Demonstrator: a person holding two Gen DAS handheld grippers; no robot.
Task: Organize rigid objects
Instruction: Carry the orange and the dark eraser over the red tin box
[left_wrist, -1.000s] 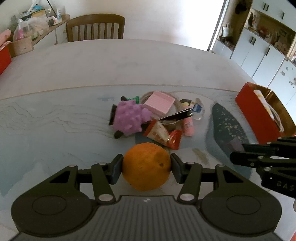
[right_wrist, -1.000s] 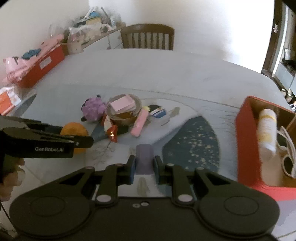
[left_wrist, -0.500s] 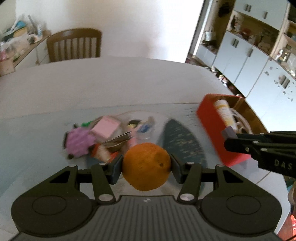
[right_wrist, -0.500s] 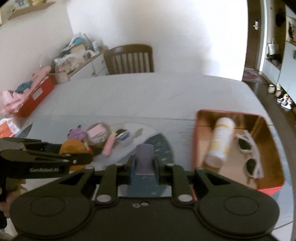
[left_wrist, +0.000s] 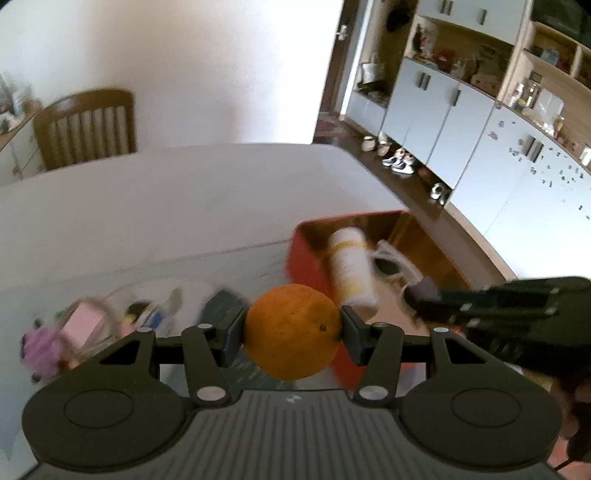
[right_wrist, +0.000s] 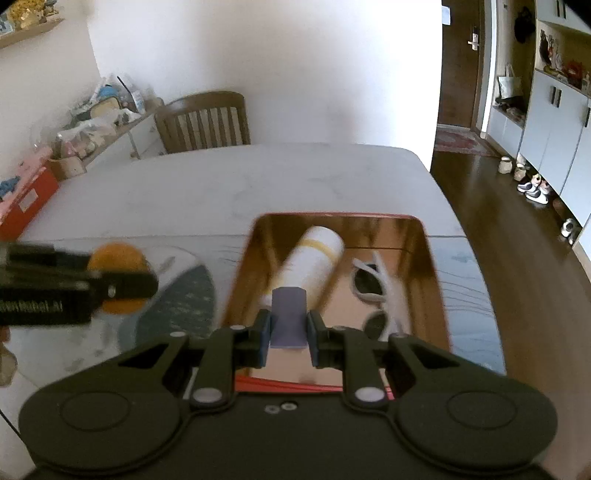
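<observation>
Left gripper clamps an orange. Right gripper pinches a purple block — long axis toward 12 o'clock — above the red bin; white bottle inside points toward 1 o'clock.

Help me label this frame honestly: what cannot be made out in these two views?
- Leftover pile, left wrist view: motion blur smears the items; only a pink block and purple shape read.
- Purple block, right wrist view: its lower end sits behind the right gripper jaws.
- Red box: its near wall is cut off by the gripper body.
- Sunglasses: blurred.
- Orange, right wrist view: partly covered by the left gripper.
</observation>
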